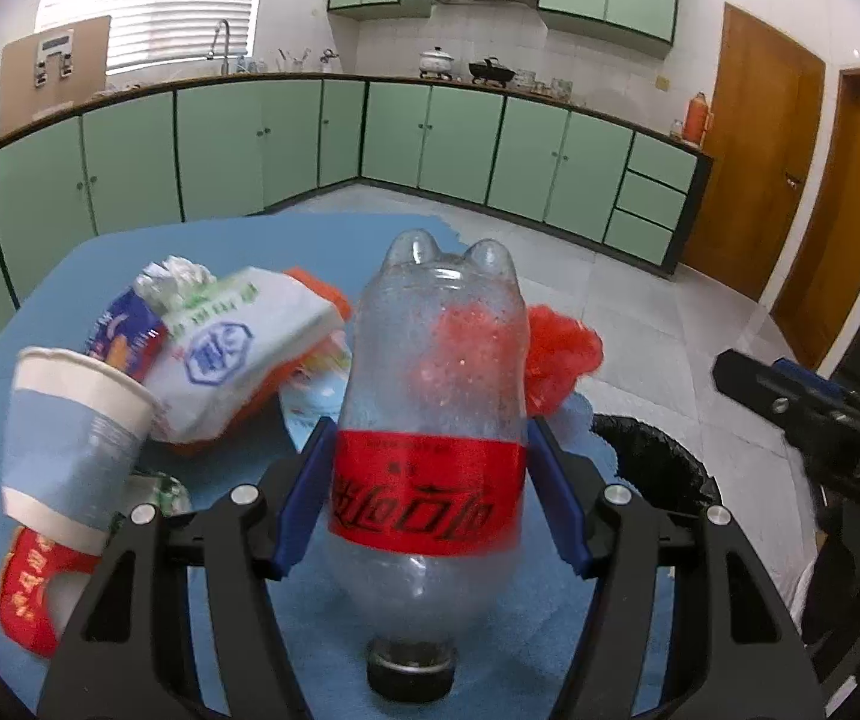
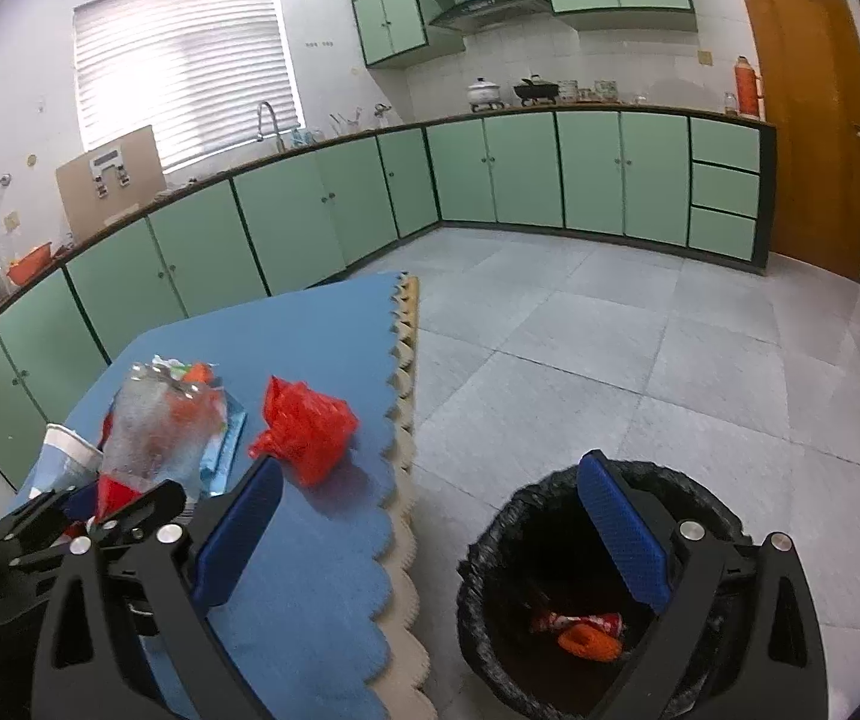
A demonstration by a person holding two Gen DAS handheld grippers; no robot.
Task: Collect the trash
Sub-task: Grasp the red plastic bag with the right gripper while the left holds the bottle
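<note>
Holding the plastic bottle (image 1: pixel 426 420) in the left gripper (image 1: pixel 430 498), pads clamped on its red label, cap toward the camera, base pointing away over the blue worktop (image 1: pixel 237 234). Right gripper (image 2: pixel 430 534) is released, nothing between its pads, hanging partly over the black-lined trash bin (image 2: pixel 490 546) on the floor beside the worktop edge. My read: next is carrying the bottle right to the bin. I want it lifted clear of the paper cup (image 1: pixel 72 426) and the wrapper pile (image 1: pixel 231 354), the squeeze kept steady on the slick label, and the release centred over the bin mouth. Red bag (image 2: pixel 303 429) waits on the worktop.
</note>
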